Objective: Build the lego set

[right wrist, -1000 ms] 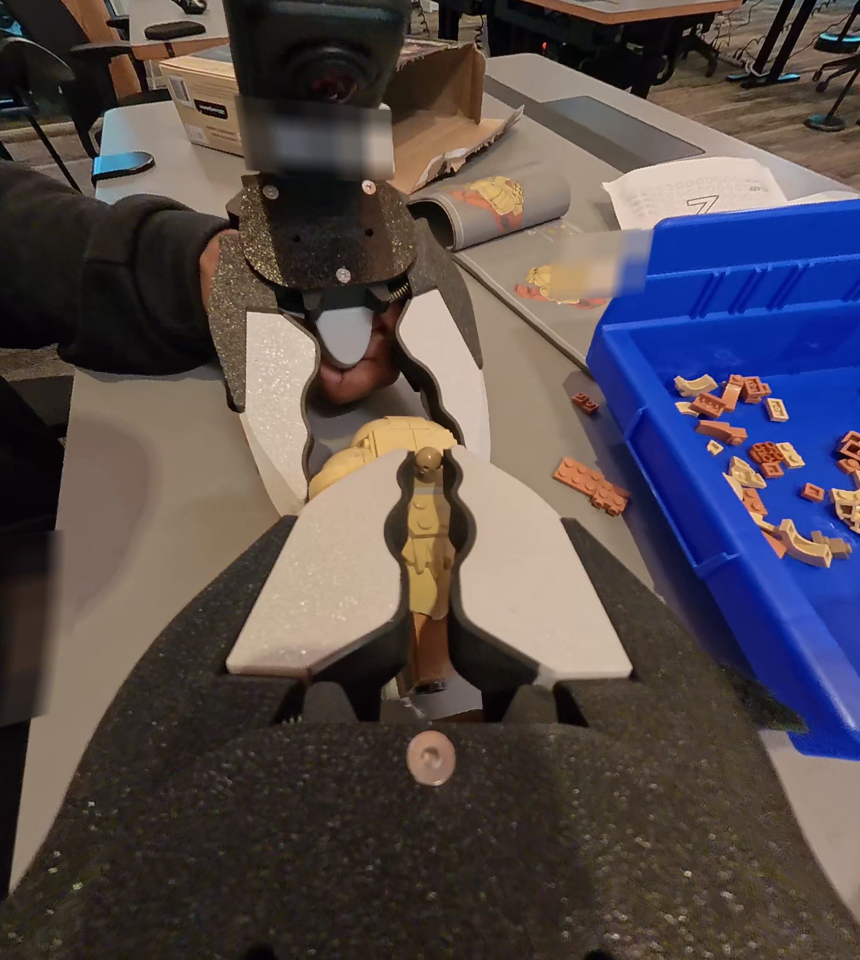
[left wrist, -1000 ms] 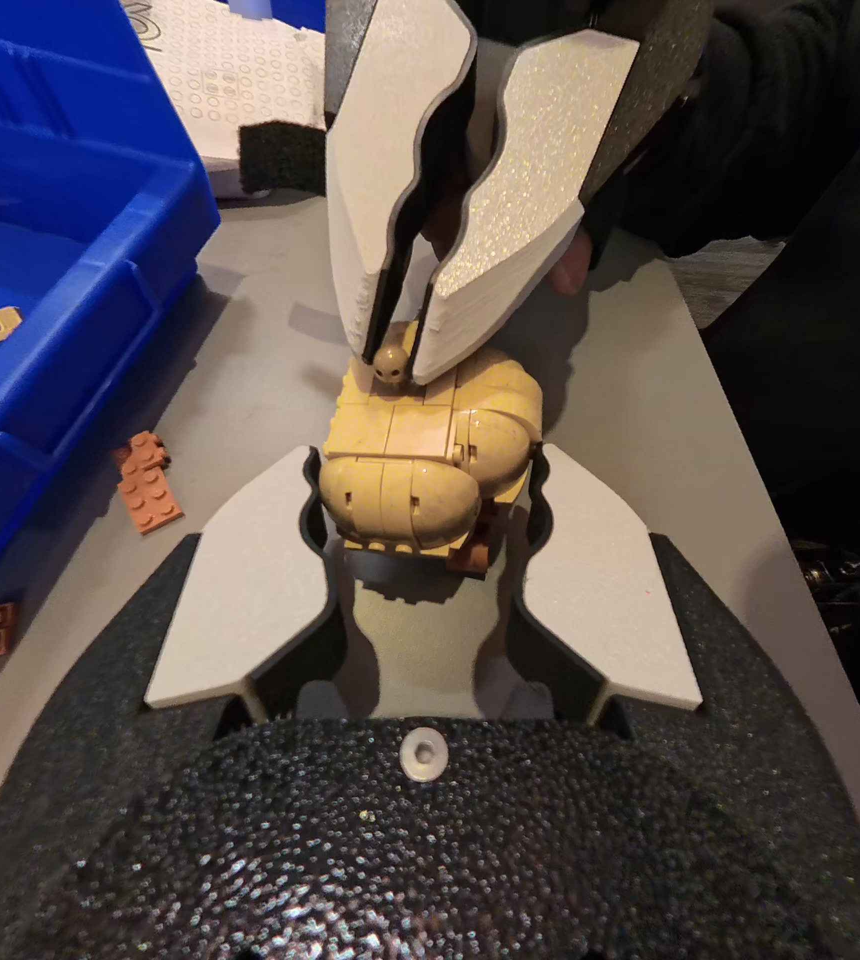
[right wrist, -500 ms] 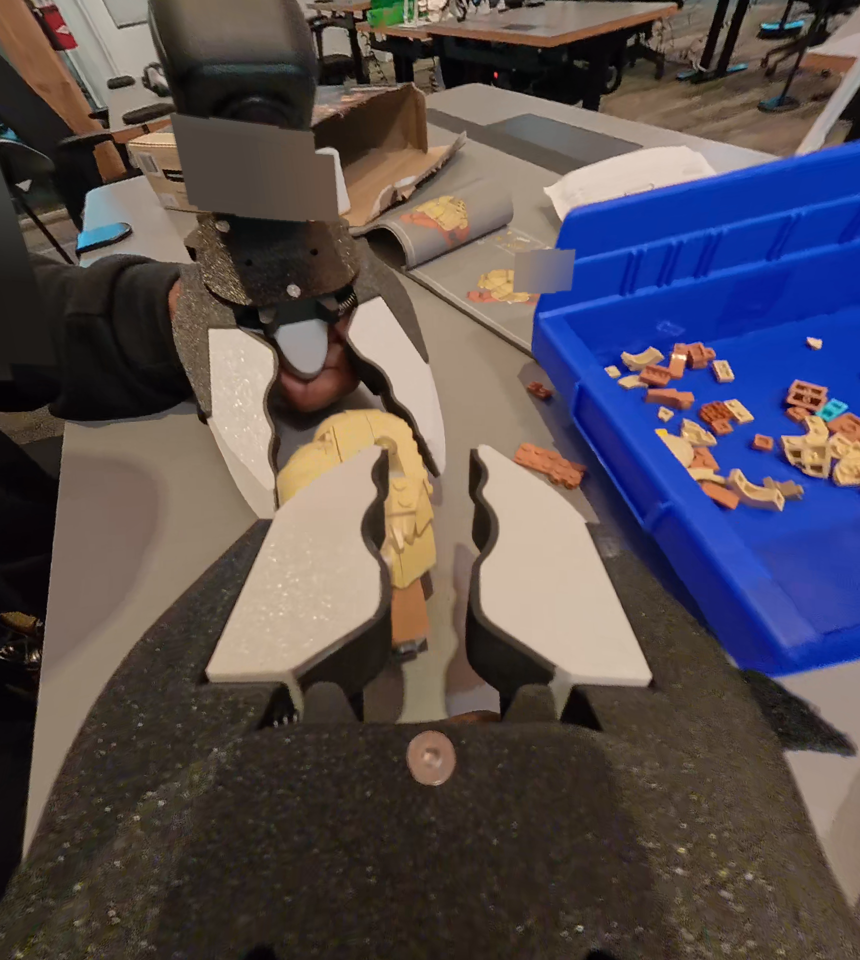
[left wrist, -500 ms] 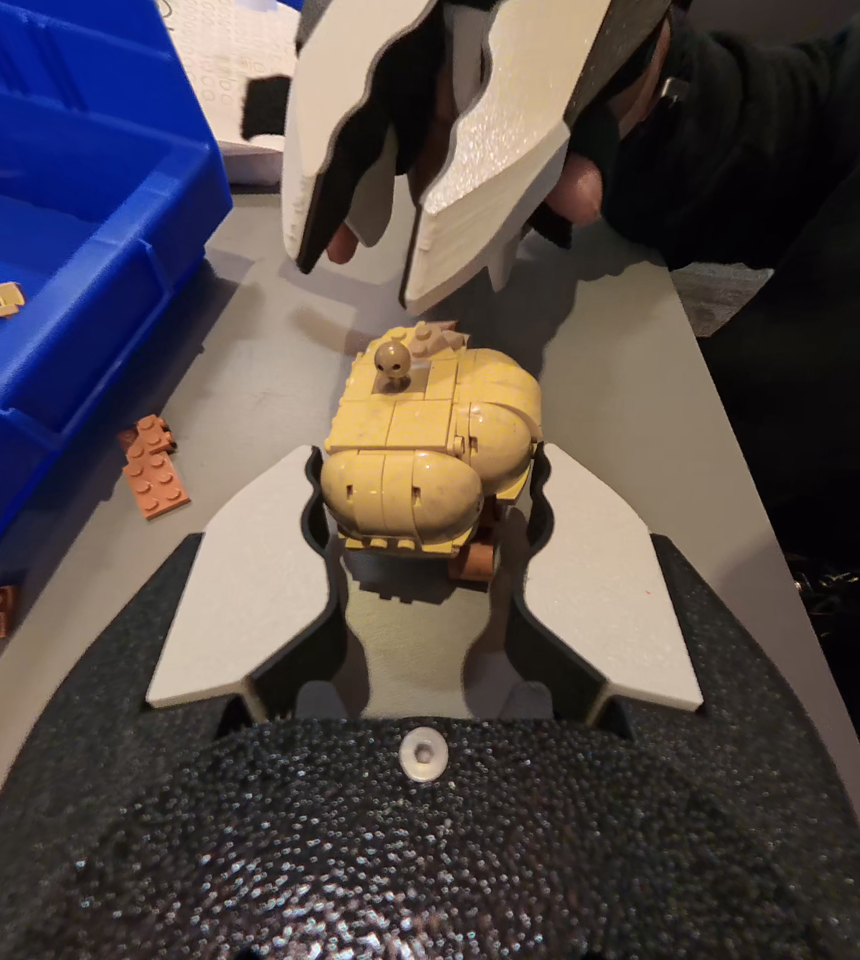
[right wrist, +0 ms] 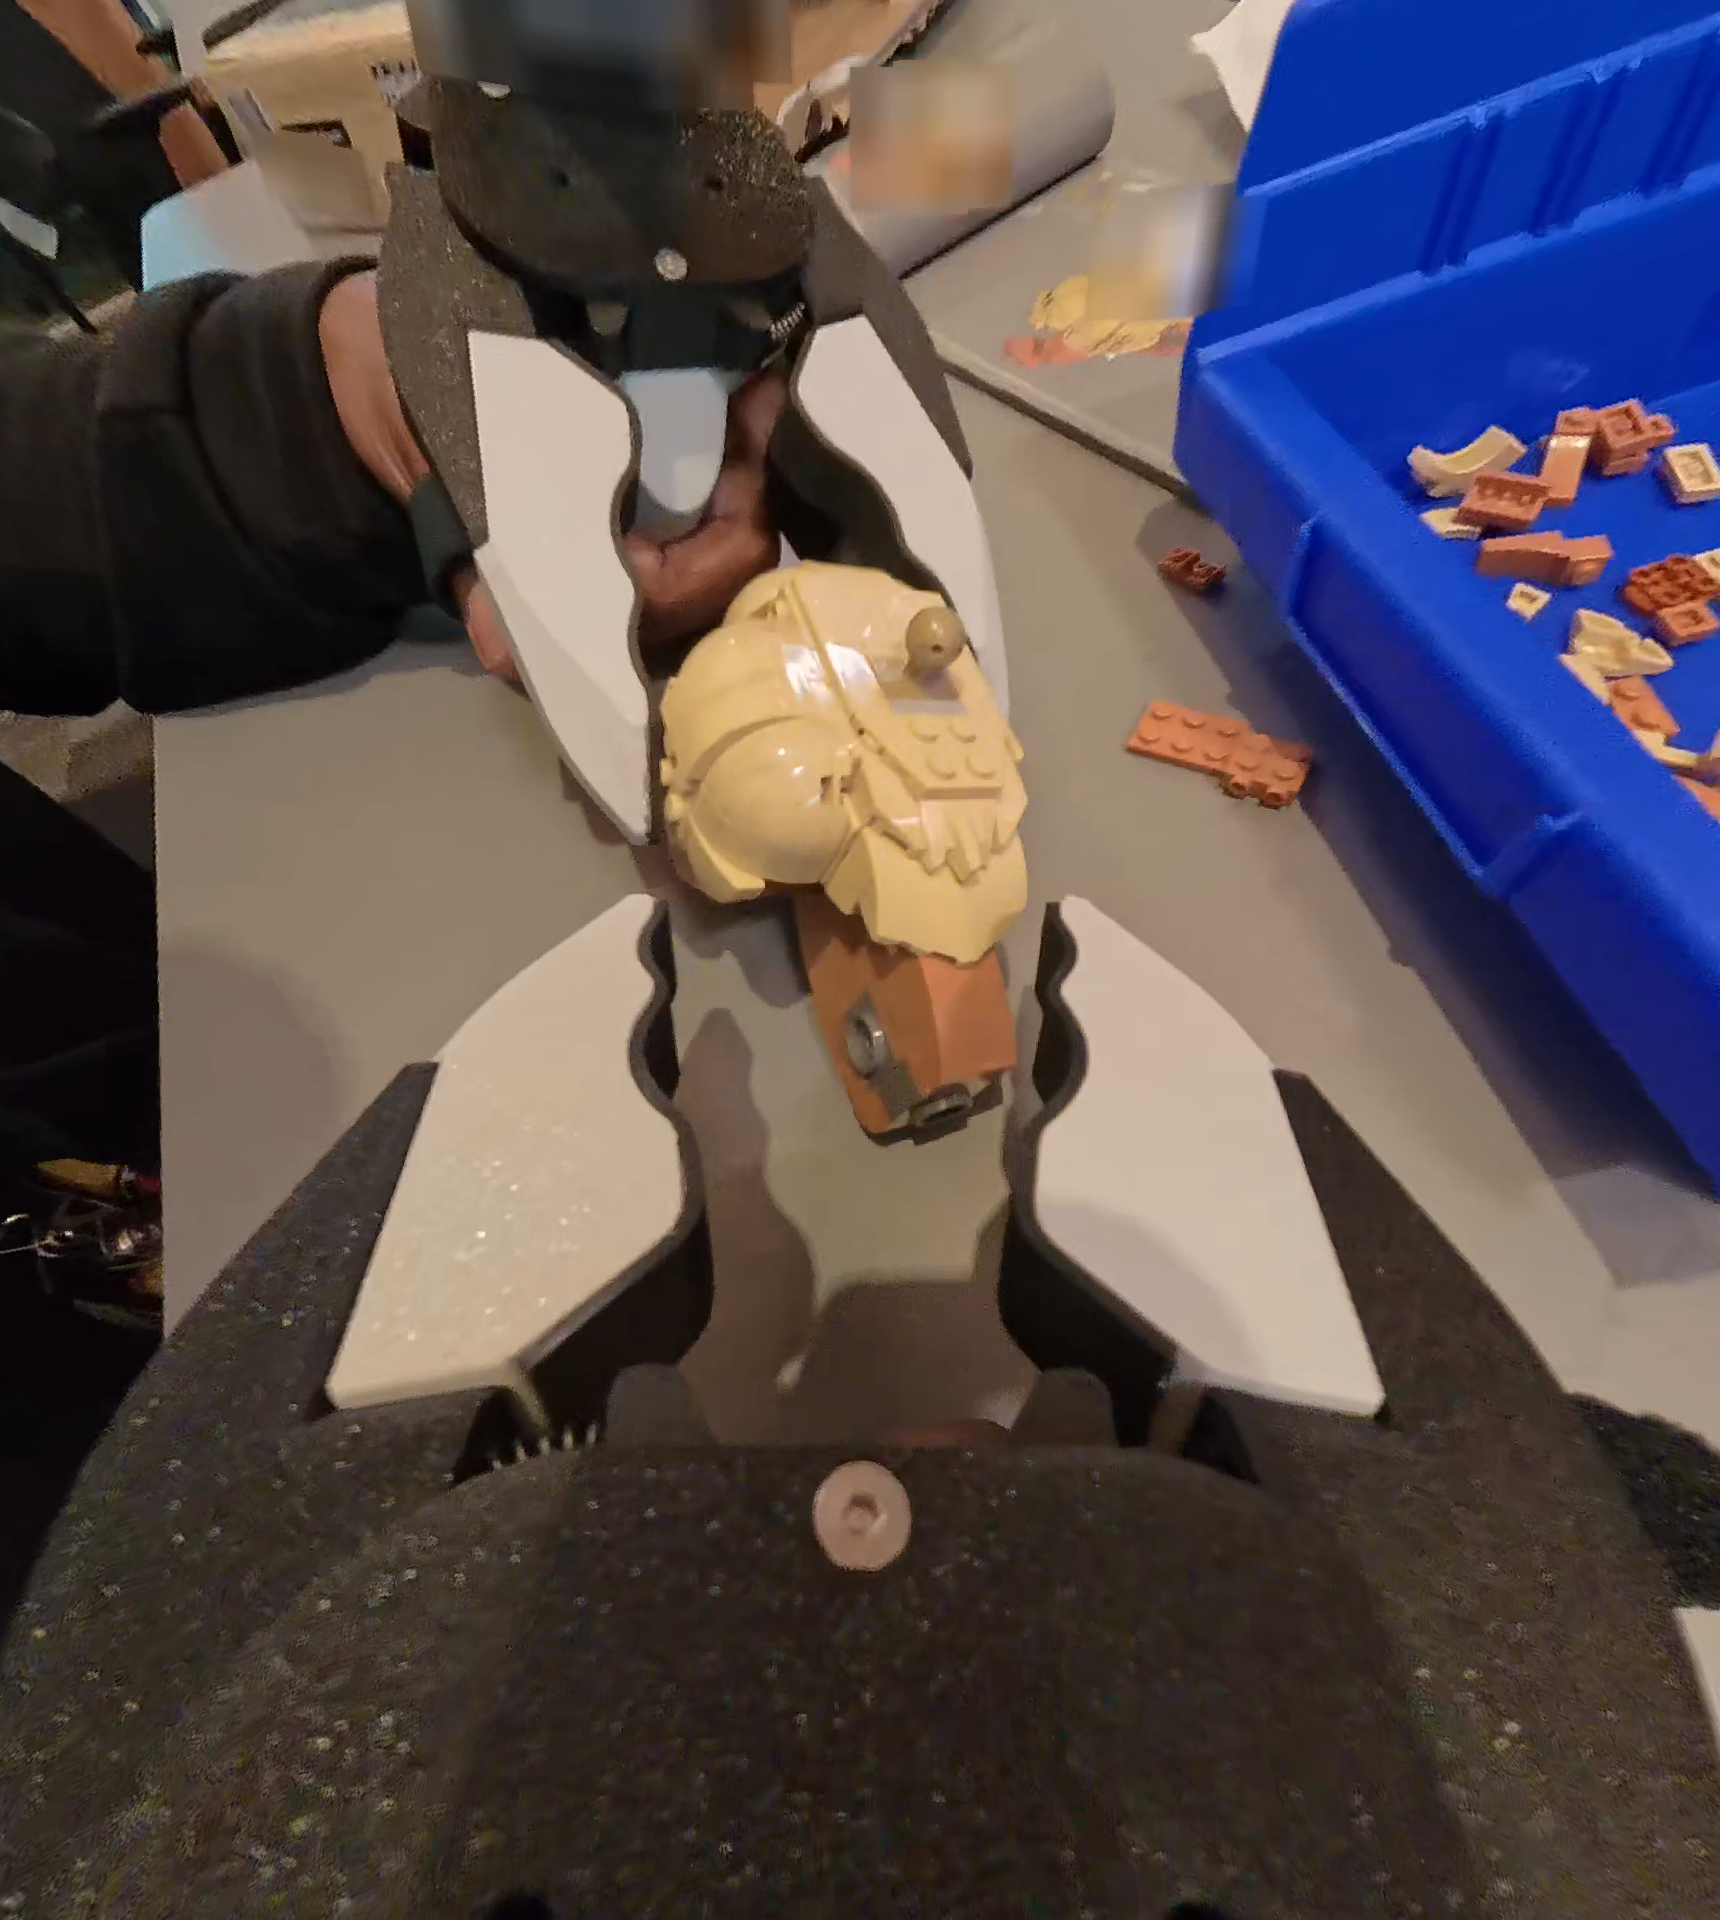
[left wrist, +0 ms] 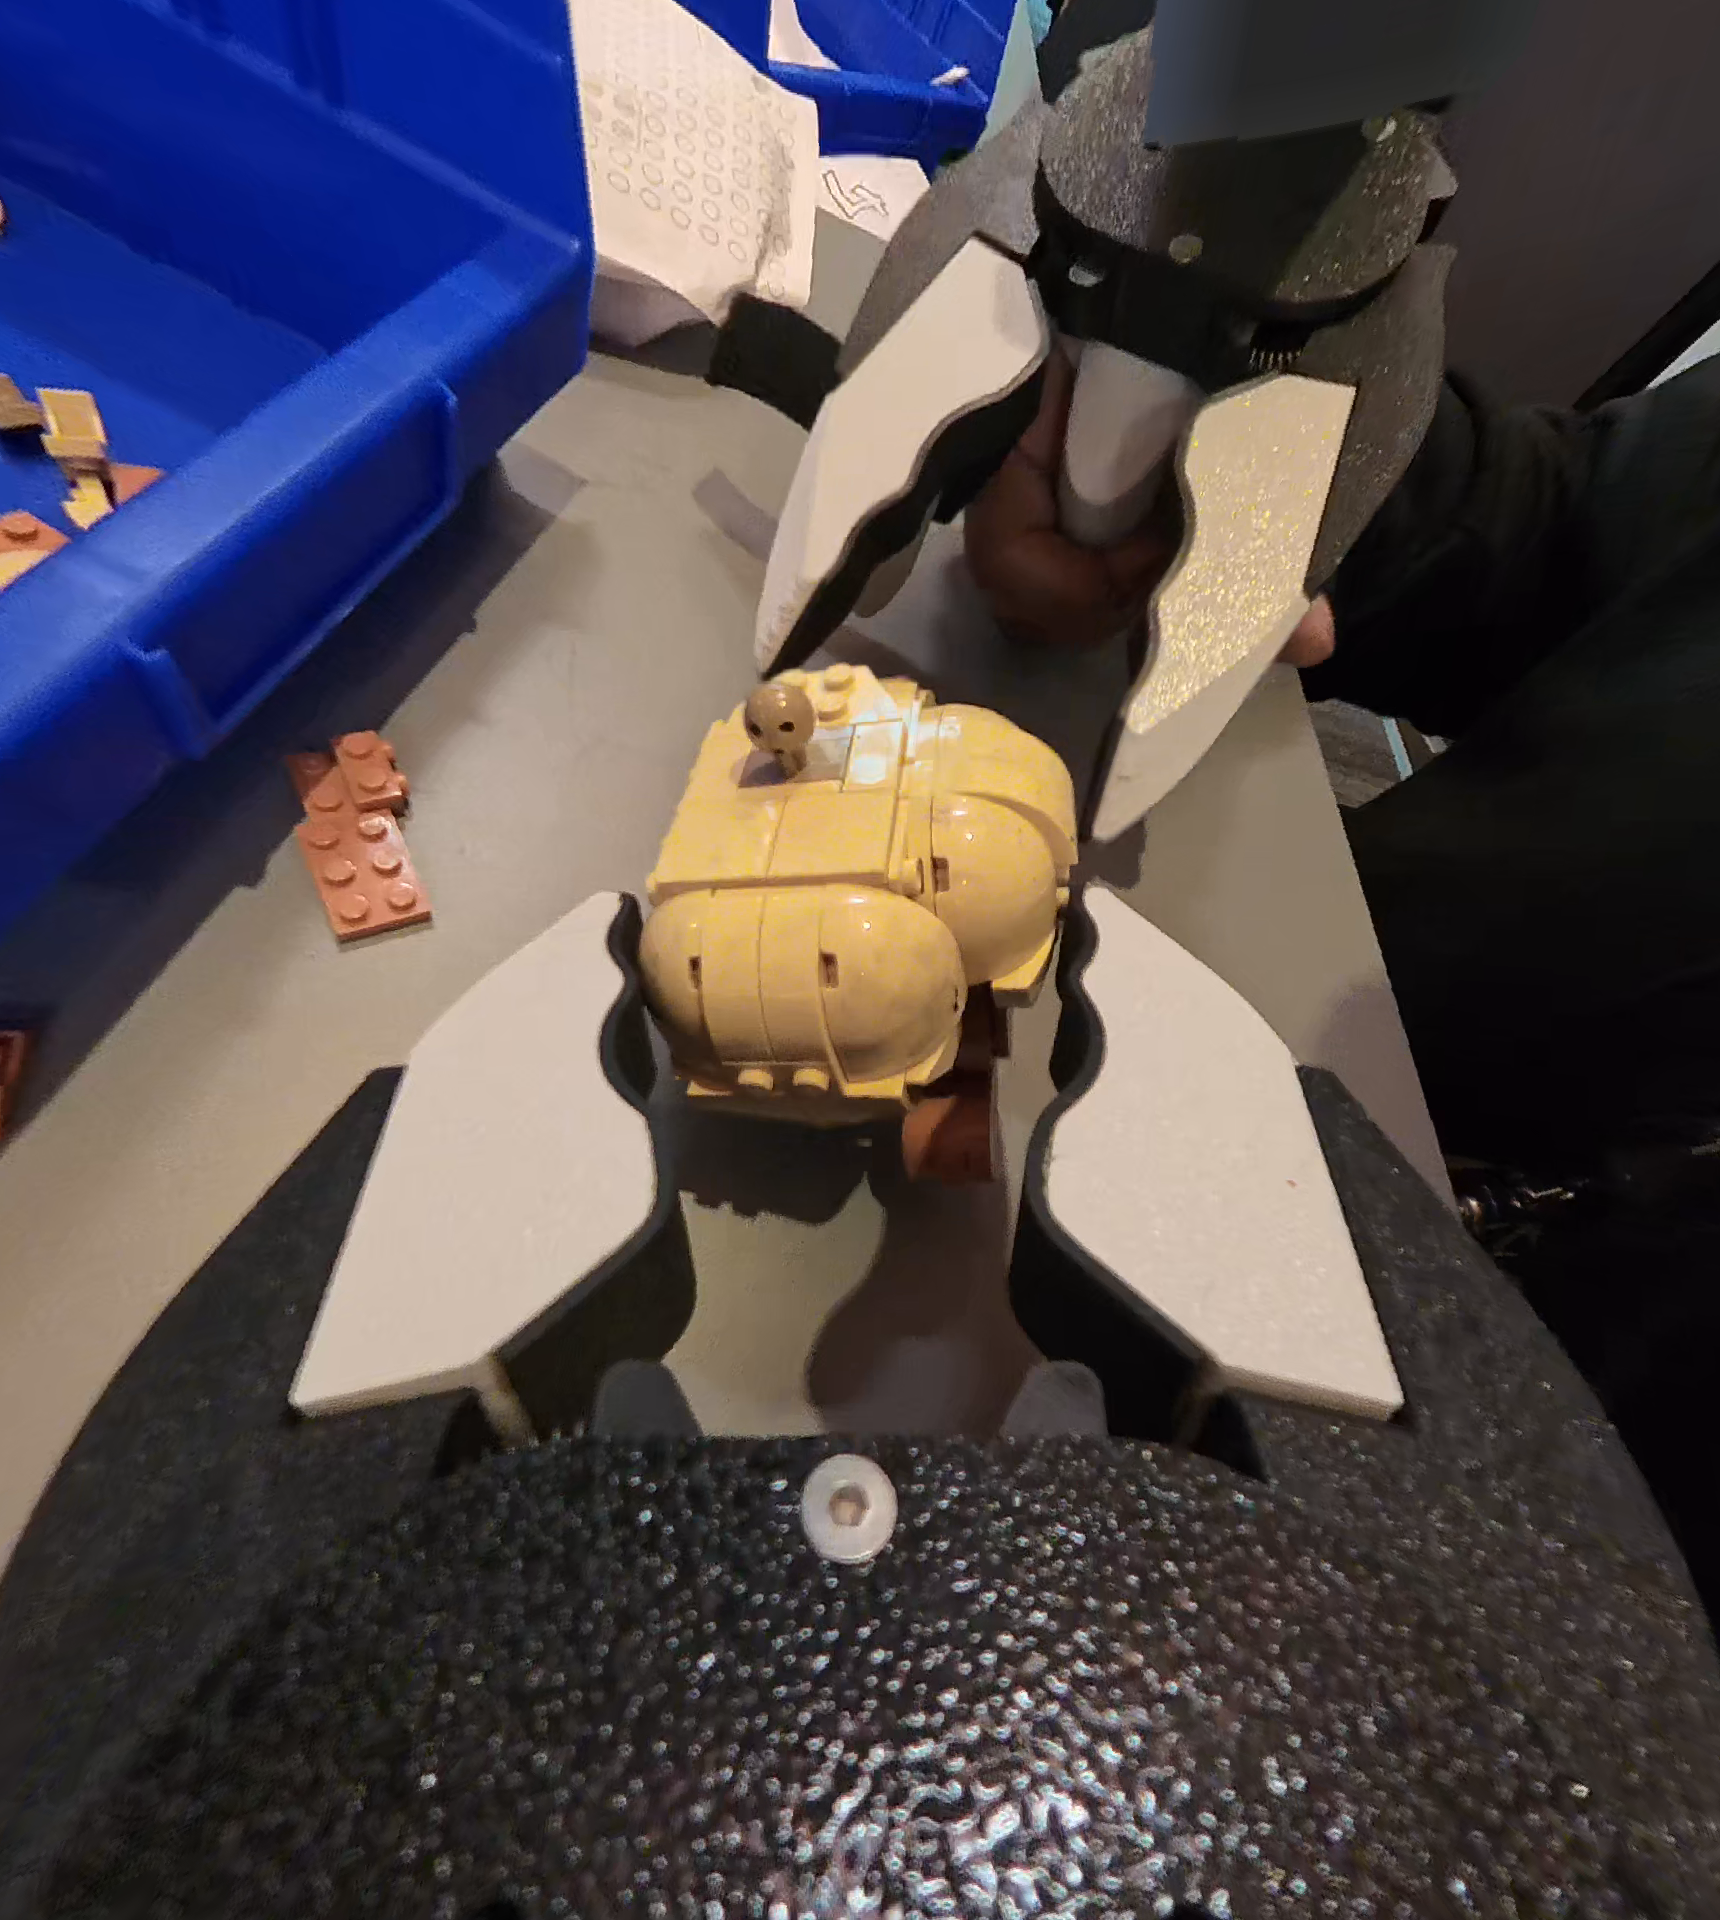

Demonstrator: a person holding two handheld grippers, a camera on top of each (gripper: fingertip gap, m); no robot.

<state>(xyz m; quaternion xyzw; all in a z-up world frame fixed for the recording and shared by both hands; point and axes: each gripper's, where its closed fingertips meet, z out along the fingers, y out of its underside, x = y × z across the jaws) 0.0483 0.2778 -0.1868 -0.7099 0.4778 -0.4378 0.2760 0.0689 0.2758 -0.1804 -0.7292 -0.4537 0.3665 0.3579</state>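
At frame centre, the tan lego model (left wrist: 856, 883) is gripped between the left gripper (left wrist: 851, 935) tips. The right gripper (right wrist: 845, 935) is spread wide, empty; the ball piece (left wrist: 778, 717) could be knocked off.

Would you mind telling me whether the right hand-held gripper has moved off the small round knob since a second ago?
Yes. The right hand-held gripper opened and drew back from the knob on the tan model.

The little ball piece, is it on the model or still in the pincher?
On. The ball piece stands on top of the tan model; the right gripper is open around it, touching nothing.
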